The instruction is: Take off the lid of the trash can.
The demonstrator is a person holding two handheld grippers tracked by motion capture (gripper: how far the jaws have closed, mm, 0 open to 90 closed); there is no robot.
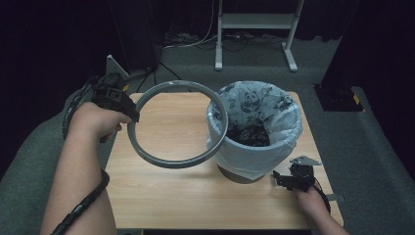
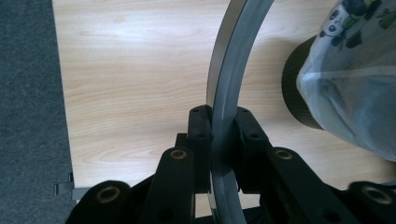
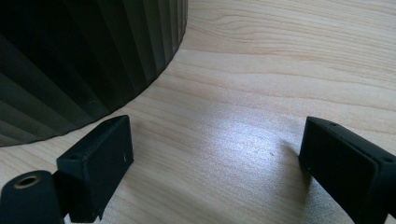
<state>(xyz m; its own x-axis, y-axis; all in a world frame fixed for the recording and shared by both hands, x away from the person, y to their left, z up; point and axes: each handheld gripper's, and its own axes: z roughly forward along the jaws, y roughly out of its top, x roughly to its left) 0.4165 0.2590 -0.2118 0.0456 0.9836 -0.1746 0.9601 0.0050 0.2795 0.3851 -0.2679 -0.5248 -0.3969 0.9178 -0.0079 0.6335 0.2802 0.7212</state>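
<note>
My left gripper (image 1: pixel 131 116) is shut on a grey plastic ring (image 1: pixel 166 162), held in the air over the left half of the wooden table (image 1: pixel 161 196). In the left gripper view the ring's band (image 2: pixel 229 79) runs up between the two pads (image 2: pixel 200 126), which press on it from both sides. The ring's right side overlaps the rim of a dark ribbed bin (image 1: pixel 235 175) lined with a white panda-print bag (image 1: pixel 254 100). My right gripper (image 1: pixel 284 181) rests open low on the table beside the bin's base (image 3: pixel 70 60), nothing between its fingers (image 3: pixel 100 163).
Dark contents (image 1: pixel 249 134) lie inside the bag. Grey carpet (image 1: pixel 377 147) surrounds the table. A white metal stand (image 1: pixel 254 22) is on the floor beyond it, with cables nearby. A dark object (image 1: pixel 337 95) sits at the far right.
</note>
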